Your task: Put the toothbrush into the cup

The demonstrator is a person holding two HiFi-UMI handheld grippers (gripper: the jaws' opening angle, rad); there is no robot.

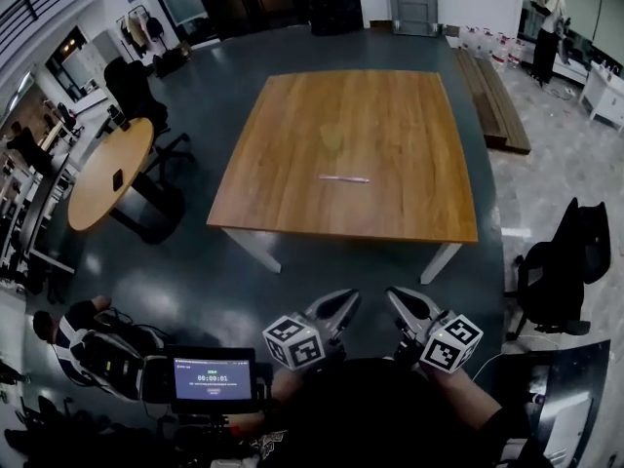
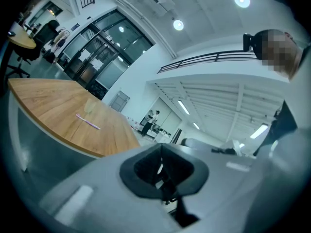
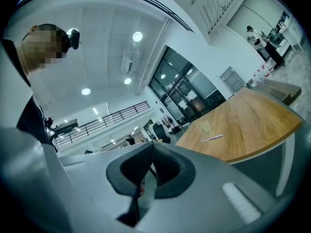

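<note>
The toothbrush (image 1: 344, 178), thin and pink, lies flat on the square wooden table (image 1: 390, 115). It sits near the table's middle, a little toward the near edge and roughly parallel to that edge. Nothing touches it. A clear cup (image 2: 90, 106) stands upright on the table just beyond the toothbrush, toward the far edge. It is faint in both gripper views and hard to make out from the head view.

The 2 grippers are held low and close to the person's body, side by side. Both are off the table and well short of its near edge, over the dark floor. The left gripper (image 1: 341, 302) points forward at the table with its jaws closed pad against pad and nothing between them. The right gripper (image 1: 398, 298) is the same, its jaws together and empty. Both gripper views are tilted upward, taking in ceiling lights and a balcony railing, with the table off to 1 side.

A small screen (image 1: 213, 373) glows at the person's lower left. A round table (image 1: 107, 174) stands left of the square one and a black office chair (image 1: 556, 281) stands to its right. A person (image 1: 548, 13) stands at a counter in the far right corner of the room.
</note>
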